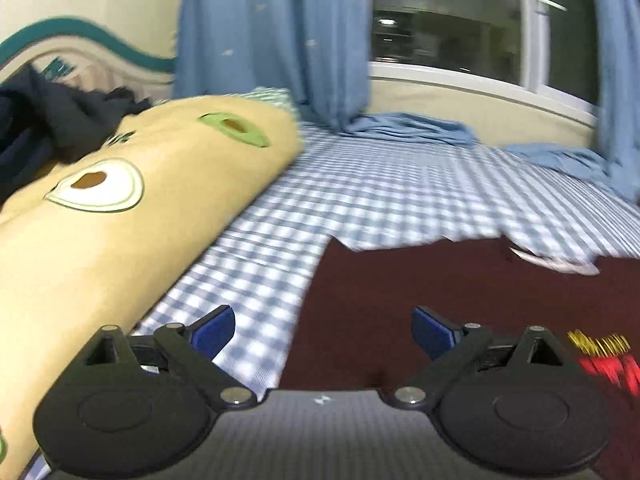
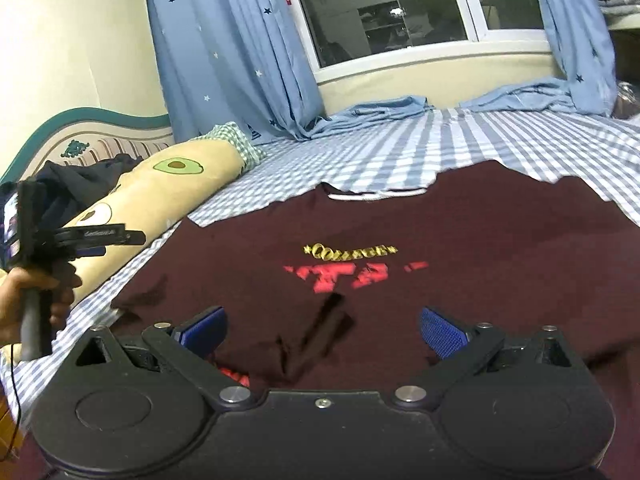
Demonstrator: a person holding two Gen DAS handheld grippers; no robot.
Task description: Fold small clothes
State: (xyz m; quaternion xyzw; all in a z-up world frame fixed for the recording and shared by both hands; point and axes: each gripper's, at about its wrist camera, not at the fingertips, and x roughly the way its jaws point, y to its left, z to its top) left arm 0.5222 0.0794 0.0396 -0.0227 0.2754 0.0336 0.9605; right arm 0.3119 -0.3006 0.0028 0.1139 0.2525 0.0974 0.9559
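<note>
Maroon T-shirt (image 2: 400, 240) lies spread flat on the blue-checked bed sheet (image 2: 400, 148) – gold and red print up, white-trimmed collar toward the window. Both tools – left tool (image 1: 323, 330), right tool (image 2: 323, 330) – stand spread wide, holding nothing, beside the avocado-print pillow (image 1: 120, 216).

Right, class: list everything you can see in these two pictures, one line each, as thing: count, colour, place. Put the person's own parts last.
T-shirt: one, maroon with gold and red print, spread flat on the bed.
Bedsheet: one, blue-white check, under the shirt.
Long pillow: one, tan with avocado pictures, left of the shirt.
Dark clothes: a pile, navy, on the pillow's far end.
Curtains: blue with stars, both sides of the window.
Headboard: one, cream with teal edge, far left.
Left hand-held gripper: open, empty.
Right hand-held gripper: open, empty.
Hand: one, holding the left one's handle.
</note>
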